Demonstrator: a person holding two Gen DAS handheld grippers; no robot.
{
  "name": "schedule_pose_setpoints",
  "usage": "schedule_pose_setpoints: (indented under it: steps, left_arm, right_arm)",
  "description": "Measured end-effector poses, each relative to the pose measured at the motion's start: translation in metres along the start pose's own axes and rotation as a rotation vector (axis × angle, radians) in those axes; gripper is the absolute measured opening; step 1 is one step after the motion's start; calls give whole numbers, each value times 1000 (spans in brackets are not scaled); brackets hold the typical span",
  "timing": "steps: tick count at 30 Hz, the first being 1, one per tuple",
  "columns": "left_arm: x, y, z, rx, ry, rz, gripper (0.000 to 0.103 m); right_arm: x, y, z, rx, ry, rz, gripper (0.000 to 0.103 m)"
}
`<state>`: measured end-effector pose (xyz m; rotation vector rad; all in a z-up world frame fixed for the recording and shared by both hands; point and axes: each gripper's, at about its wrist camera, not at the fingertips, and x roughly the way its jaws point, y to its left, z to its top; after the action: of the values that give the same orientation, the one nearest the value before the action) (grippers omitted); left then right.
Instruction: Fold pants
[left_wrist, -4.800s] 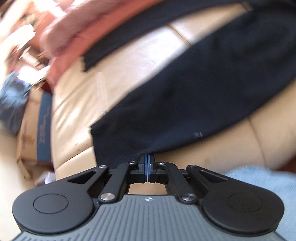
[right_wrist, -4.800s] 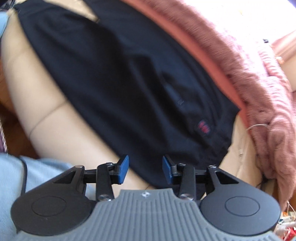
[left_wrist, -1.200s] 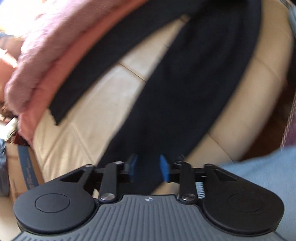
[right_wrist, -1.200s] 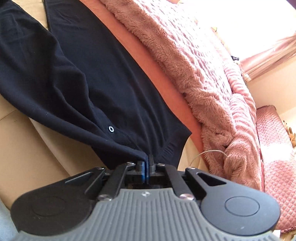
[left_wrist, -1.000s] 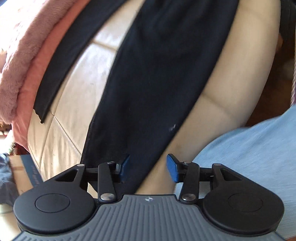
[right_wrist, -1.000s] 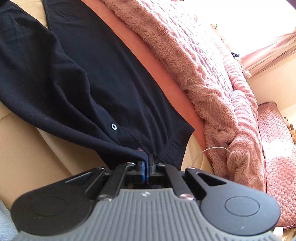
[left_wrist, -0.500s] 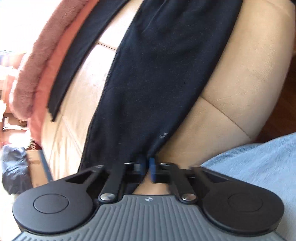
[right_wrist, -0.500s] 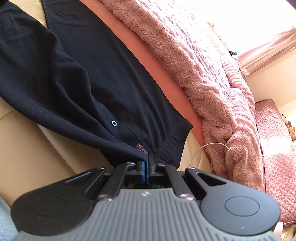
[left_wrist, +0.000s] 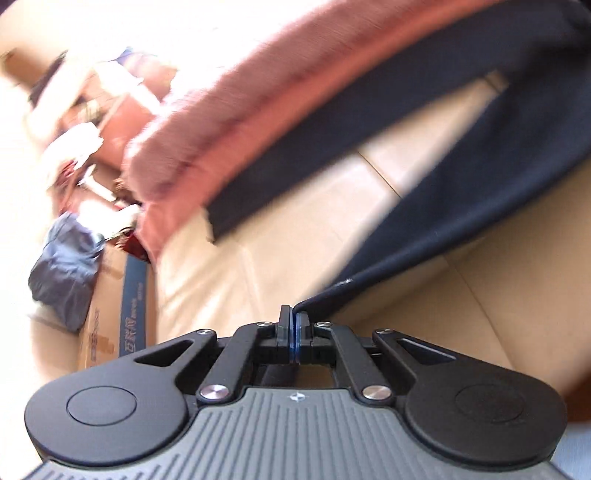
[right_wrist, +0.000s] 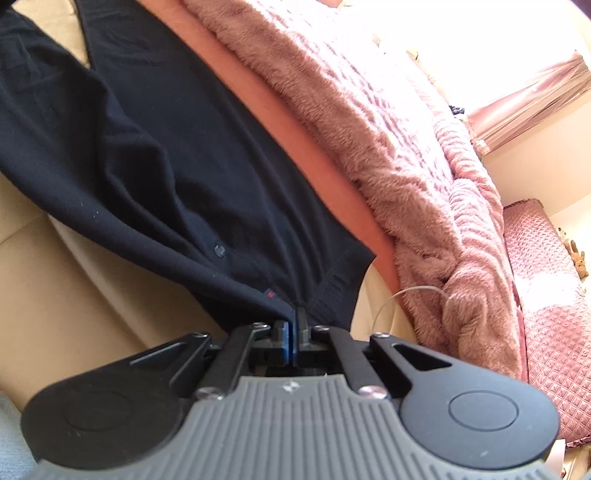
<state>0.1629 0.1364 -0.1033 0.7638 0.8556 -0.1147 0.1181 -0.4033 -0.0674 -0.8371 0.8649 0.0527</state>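
Behind the pants (right_wrist: 155, 155), a pink blanket (right_wrist: 388, 147) crowds the sofa (left_wrist: 288, 236), seemingly touching

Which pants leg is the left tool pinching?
The left tool pinches the near leg, lifted off the sofa. The other leg lies flat against the pink blanket.

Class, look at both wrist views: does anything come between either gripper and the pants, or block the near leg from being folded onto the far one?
Nothing visible does. The left gripper and right gripper are both shut on the pants. Between the legs lies only bare sofa; the pink blanket borders the far edge.
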Motion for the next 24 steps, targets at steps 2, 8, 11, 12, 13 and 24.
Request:
schedule_pose_setpoints:
  steps: [2, 8, 11, 12, 13, 24]
  left_arm:
    - [0, 21, 23, -49, -21, 14, 0]
    - [23, 74, 92, -152, -16, 109, 0]
    - [47, 93, 124, -177, 21, 127, 0]
    - [57, 98, 135, -181, 33, 128, 0]
    - [68, 101, 144, -186, 49, 123, 0]
    - [178, 77, 198, -131, 227, 162, 0]
  right_arm:
    - [0, -9, 7, 12, -22, -14, 0]
    - [24, -38, 38, 6, -65, -25, 0]
    - [51, -55, 58, 19, -63, -28, 0]
    - [61, -60, 65, 25, -59, -26, 0]
    - [73, -65, 72, 32, -52, -22, 0]
    - [206, -70, 114, 109, 64, 23, 0]
